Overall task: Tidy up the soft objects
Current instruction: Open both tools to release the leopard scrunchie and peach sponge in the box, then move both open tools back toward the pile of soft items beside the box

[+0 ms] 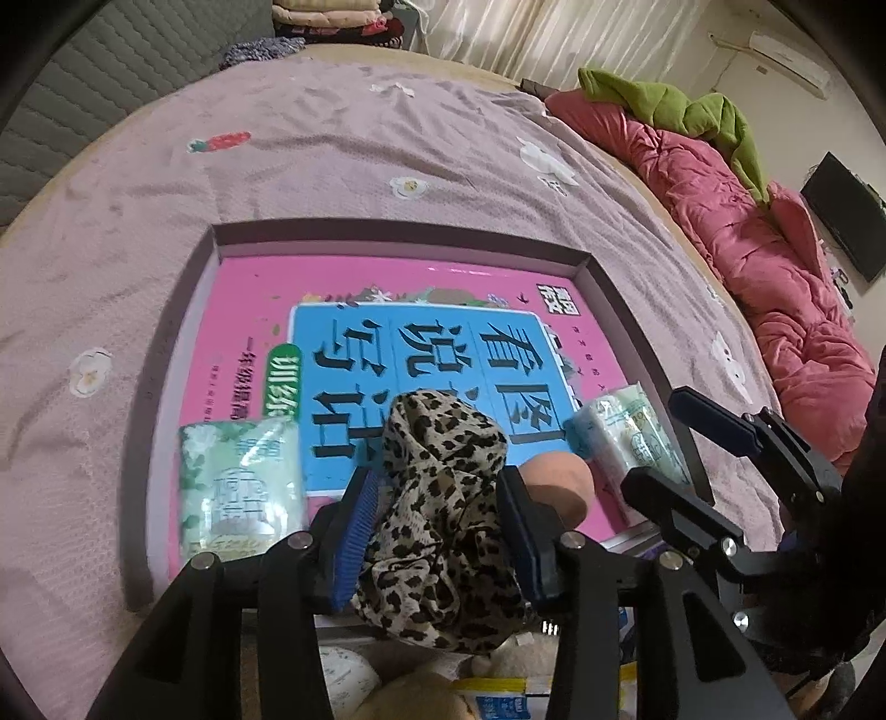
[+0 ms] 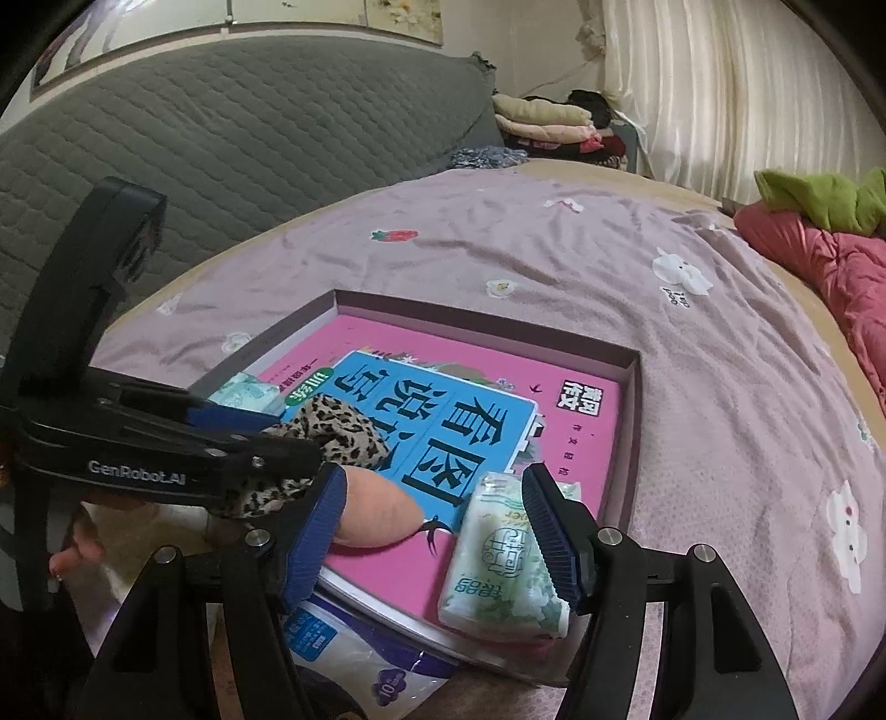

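The spotted cloth (image 1: pixel 437 515) sits between the blue pads of the left tool (image 1: pixel 437 531), low in the middle of the frame, and the pads stand a bit apart. The right tool (image 2: pixel 437 548) is open wide around the green tissue pack (image 2: pixel 498 559) in the shallow box (image 2: pixel 631 432) on the bed (image 2: pixel 692 387).

A mauve bedspread (image 1: pixel 343 166) printed with flowers and a strawberry is spread across the bed. At two o'clock a red quilt (image 1: pixel 775 266) is heaped, topped by a green blanket (image 1: pixel 670 105). At twelve o'clock folded clothes (image 1: pixel 332 16) are stacked beside a pale curtain (image 2: pixel 720 94). A grey quilted headboard (image 2: pixel 232 144) is seen at ten o'clock.
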A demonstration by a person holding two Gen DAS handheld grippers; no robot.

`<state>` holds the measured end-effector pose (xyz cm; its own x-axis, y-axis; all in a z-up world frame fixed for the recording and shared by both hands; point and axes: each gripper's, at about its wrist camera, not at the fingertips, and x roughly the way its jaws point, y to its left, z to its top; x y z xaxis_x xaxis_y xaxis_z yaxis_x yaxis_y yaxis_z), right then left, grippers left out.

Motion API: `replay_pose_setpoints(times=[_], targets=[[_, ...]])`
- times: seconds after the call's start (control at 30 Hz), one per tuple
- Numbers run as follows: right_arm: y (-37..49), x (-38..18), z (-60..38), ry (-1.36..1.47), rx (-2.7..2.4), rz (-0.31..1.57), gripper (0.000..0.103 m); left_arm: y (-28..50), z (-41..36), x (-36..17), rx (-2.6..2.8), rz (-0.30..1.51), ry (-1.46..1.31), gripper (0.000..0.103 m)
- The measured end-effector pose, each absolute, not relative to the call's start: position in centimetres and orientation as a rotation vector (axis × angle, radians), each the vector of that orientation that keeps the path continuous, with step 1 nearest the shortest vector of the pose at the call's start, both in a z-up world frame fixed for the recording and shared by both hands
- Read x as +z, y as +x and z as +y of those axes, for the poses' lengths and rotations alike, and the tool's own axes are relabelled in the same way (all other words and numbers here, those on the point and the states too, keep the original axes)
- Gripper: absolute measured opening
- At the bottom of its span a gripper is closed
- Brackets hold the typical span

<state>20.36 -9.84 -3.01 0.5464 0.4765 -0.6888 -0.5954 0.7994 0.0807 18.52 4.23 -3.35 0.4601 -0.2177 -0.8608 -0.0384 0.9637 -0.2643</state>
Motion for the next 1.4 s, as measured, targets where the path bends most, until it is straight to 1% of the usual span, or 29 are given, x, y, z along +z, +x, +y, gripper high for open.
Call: replay_pose_setpoints(times=[0.73,0.77,0.8,0.83,1.4], targets=[[19.8,-2.2,-10.0,-0.15,0.65,0.712,0.068,16.4,5.0,-1.3,-0.079,1.048,-0.25,0.045],[19.8,-2.2,-10.0,-0.148,0.649,0.709,0.069,16.3,5.0,-1.1,-0.078,1.046,-0.251,0.045],[19.7,-2.1,-10.0,-0.146,0.65,0.706,0.075,16.2,4.9,-0.9,-0.077,1.043,-0.248,0.045],[19.6,-2.0,-10.0,-0.145,0.65,0.7,0.078,16.0,4.9,-0.8,-0.073,1.039,-0.246,0.045],[17.8,-0.6,-11.8,-0.094,0.571,0.621,0.078,14.6,4.7,0.6,-0.02,1.009,-0.209,0.047]])
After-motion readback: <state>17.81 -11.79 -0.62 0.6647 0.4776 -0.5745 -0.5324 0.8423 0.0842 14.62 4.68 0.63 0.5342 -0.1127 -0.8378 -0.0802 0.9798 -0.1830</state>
